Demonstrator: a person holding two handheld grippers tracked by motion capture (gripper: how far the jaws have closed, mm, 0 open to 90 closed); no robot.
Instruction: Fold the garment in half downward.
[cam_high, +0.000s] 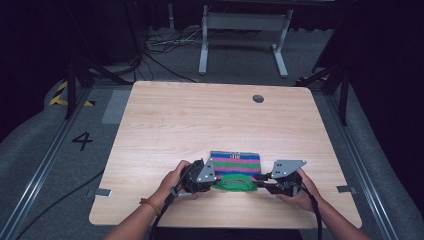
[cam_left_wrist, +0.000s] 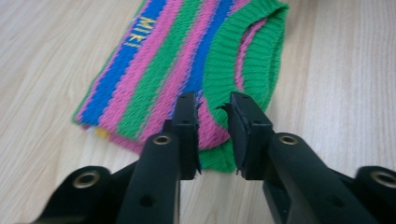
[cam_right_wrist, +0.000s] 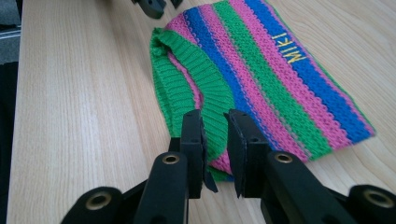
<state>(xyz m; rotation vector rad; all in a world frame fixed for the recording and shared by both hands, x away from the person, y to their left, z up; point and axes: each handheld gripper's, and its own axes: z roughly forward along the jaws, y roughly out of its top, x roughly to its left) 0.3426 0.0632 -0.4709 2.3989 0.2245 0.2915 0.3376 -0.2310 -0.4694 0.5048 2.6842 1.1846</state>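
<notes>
Fingers (cam_left_wrist: 187, 126) of the left gripper (cam_left_wrist: 212, 135) are standing slightly apart, straddling one near corner of a small striped knitted sweater (cam_high: 235, 164), and nothing is clamped between them yet. Fingers (cam_right_wrist: 192, 140) of the right gripper (cam_right_wrist: 215, 147) are likewise standing a little apart at the opposite near corner, the green ribbed edge lying just between them, not pinched as far as the right gripper view shows.

In the high view the sweater is lying flat on the worktop (cam_high: 200, 120), toward 6 o'clock of its centre, close to the person's edge. Its pink, green and blue stripes are running from 9 o'clock to 3 o'clock, and that is also its long axis. The green ribbed opening (cam_high: 235, 184) is facing 6 o'clock, toward the person, and the closed striped end is facing 12 o'clock. Small yellow lettering (cam_right_wrist: 295, 49) is sitting on a blue stripe near the far edge.

The left hand (cam_high: 172, 182) is holding its gripper at 9 o'clock of the opening, and the right hand (cam_high: 300, 192) is holding the other at 3 o'clock.

Judging from this, the step in hand is gripping the ribbed hem at both ends. To do it well, each pair of fingers should be closing on the rib itself, at matching points, taking both knit layers or only the top one by choice, and lifting evenly so the soft fabric is not skewing or slipping.
</notes>
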